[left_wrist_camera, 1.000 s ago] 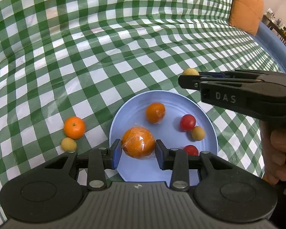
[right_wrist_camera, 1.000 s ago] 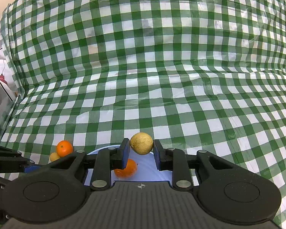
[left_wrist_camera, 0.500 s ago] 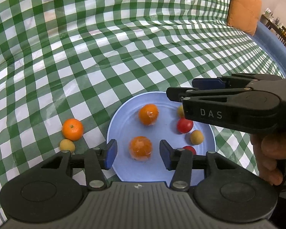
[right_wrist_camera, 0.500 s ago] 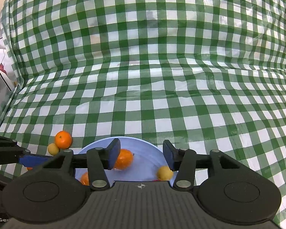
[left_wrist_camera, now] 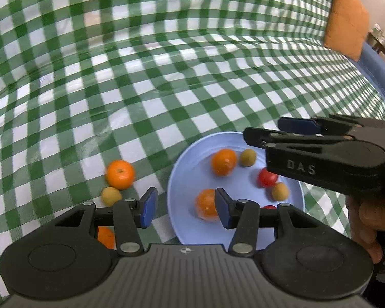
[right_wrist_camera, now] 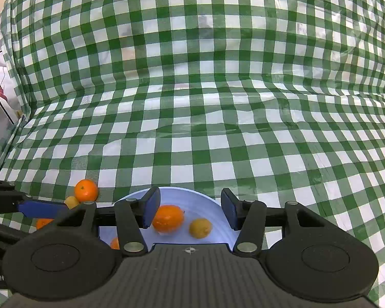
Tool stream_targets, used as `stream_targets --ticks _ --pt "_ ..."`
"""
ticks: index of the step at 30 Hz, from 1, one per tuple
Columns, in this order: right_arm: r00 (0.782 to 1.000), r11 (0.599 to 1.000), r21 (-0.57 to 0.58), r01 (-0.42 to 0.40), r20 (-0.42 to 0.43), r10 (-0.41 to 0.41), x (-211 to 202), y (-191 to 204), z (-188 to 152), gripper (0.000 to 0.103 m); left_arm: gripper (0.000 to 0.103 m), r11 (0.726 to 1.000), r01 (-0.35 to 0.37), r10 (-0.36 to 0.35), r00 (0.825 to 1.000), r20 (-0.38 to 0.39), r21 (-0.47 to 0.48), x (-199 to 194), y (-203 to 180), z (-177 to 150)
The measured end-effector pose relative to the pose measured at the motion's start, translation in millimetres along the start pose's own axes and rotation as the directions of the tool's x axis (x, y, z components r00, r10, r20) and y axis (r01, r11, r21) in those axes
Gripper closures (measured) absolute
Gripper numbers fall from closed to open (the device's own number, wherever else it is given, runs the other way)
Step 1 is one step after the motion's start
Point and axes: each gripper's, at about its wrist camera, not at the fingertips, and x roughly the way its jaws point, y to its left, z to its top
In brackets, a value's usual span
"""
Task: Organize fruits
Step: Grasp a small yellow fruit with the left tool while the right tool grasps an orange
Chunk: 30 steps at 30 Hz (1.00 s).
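A light blue plate (left_wrist_camera: 177, 169) on the green checked cloth holds two oranges (left_wrist_camera: 223, 161) (left_wrist_camera: 205, 204), two small yellow fruits (left_wrist_camera: 248, 157) (left_wrist_camera: 279, 191) and cherry tomatoes (left_wrist_camera: 267, 177). My left gripper (left_wrist_camera: 184, 205) stands open over the plate's left rim, nothing between its pads. Left of the plate lie an orange (left_wrist_camera: 120, 170), a small yellow fruit (left_wrist_camera: 111, 195) and another orange (left_wrist_camera: 106, 237) half hidden under my left finger. My right gripper (right_wrist_camera: 190, 205) hovers over the plate (right_wrist_camera: 213, 202), jaws opening and empty, above an orange (right_wrist_camera: 168, 218) and a yellow fruit (right_wrist_camera: 200, 228).
The checked cloth (right_wrist_camera: 192, 102) stretches far beyond the plate and rises in folds at the back. An orange cushion (left_wrist_camera: 346, 18) and a blue seat edge (left_wrist_camera: 379, 66) sit at the far right. A hand (left_wrist_camera: 364, 220) holds the right gripper (left_wrist_camera: 264, 131).
My left gripper let go of the orange on the plate and shifted left. My right gripper opened and the yellow fruit dropped onto the plate.
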Motion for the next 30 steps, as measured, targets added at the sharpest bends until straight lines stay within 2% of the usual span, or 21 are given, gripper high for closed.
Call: stream_targets --ticks 6,11,13,16,19,26,28,30 --pt "1.0 1.0 0.007 0.001 0.012 -0.001 -1 2 2 0.049 0.069 0.998 -0.013 0.014 1.0 0.021 -0.058 -10 20 6" --pt "0.998 0.998 0.068 0.004 0.069 -0.009 -10 -4 8 0.052 0.07 0.977 -0.031 0.047 0.996 0.07 -0.213 -35 75 13" --pt "0.996 0.995 0.102 -0.001 0.086 -0.007 -13 -9 11 0.059 0.07 0.964 -0.025 0.048 0.996 0.082 -0.263 -46 96 11" --pt "0.994 0.99 0.138 -0.036 0.108 0.022 -15 -13 13 0.066 0.07 0.958 -0.022 0.044 0.996 0.072 -0.284 -53 112 7" --pt "0.992 0.986 0.157 -0.063 0.12 0.044 -15 -10 15 0.067 0.066 0.971 -0.03 0.038 0.999 0.03 -0.236 -45 111 3" --pt "0.984 0.977 0.136 -0.167 0.083 0.157 1 18 16 0.065 0.034 0.999 -0.024 0.021 0.998 -0.063 -0.039 -14 80 -15" --pt "0.982 0.976 0.127 -0.178 0.079 0.169 5 28 16 0.065 0.034 0.999 -0.034 0.033 0.995 -0.093 0.0 -2 77 -23" --pt "0.979 0.972 0.125 -0.197 0.072 0.189 11 37 17 0.065 0.034 0.997 -0.073 0.076 0.989 -0.124 0.029 9 77 -30"
